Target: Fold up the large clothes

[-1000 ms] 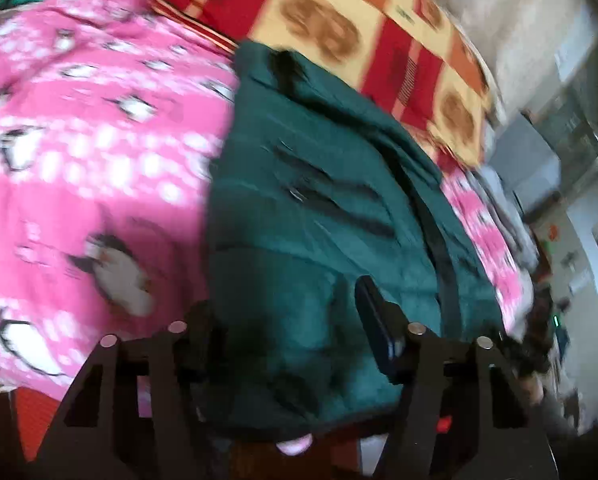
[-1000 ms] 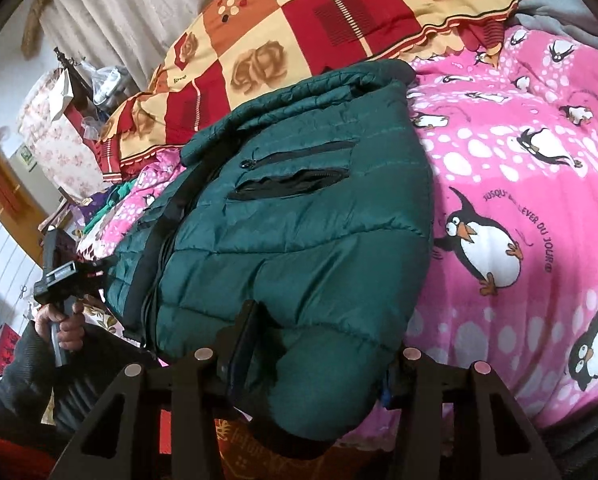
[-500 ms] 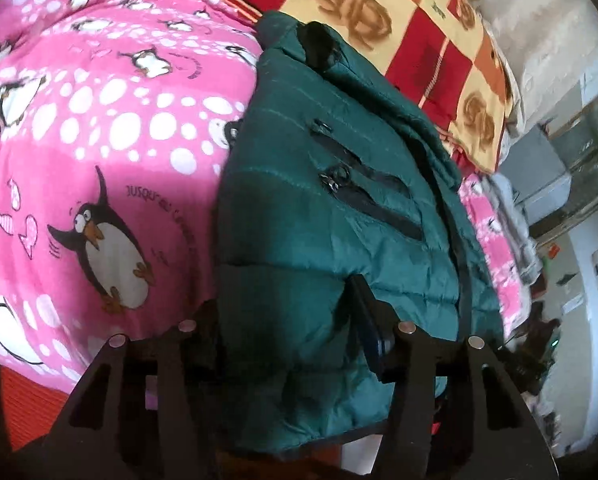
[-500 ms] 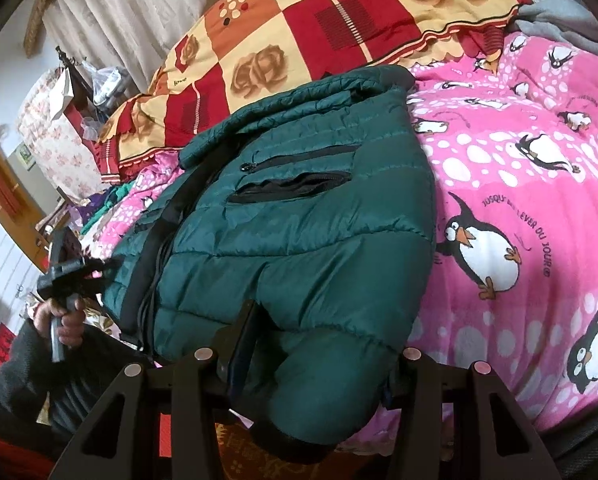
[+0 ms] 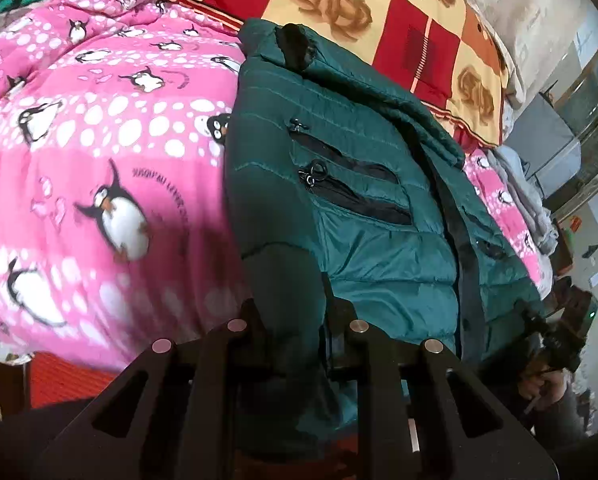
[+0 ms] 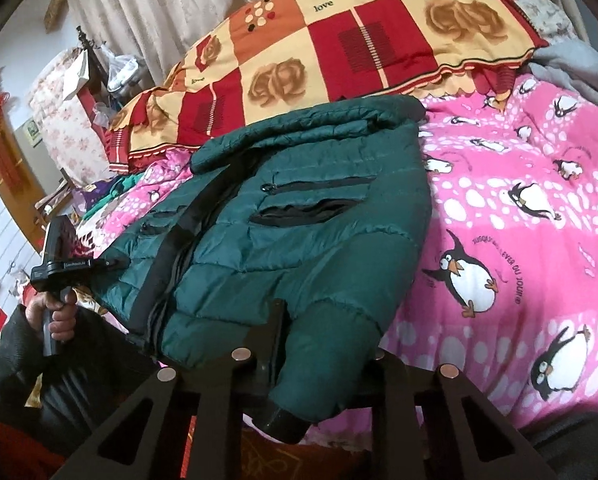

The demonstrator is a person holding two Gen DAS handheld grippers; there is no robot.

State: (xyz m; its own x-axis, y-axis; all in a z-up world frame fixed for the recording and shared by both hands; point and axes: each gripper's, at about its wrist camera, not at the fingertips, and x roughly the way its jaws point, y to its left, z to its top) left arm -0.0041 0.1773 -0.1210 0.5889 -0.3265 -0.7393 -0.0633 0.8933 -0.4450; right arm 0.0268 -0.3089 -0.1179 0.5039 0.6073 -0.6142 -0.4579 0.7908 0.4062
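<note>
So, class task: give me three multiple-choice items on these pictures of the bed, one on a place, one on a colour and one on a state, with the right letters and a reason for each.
1. The puffer jacket lies on:
A. a bare wooden floor
B. the pink penguin blanket
C. a chair seat

2. The puffer jacket is:
A. dark green
B. bright yellow
C. white

3. The left gripper is:
A. wide open above the blanket
B. clamped on a pillow
C. shut on the jacket's near edge

Answers:
1 B, as pink penguin fabric shows around the jacket.
2 A, as its quilted shell is dark green in both views.
3 C, as green fabric is pinched between its fingers.
</note>
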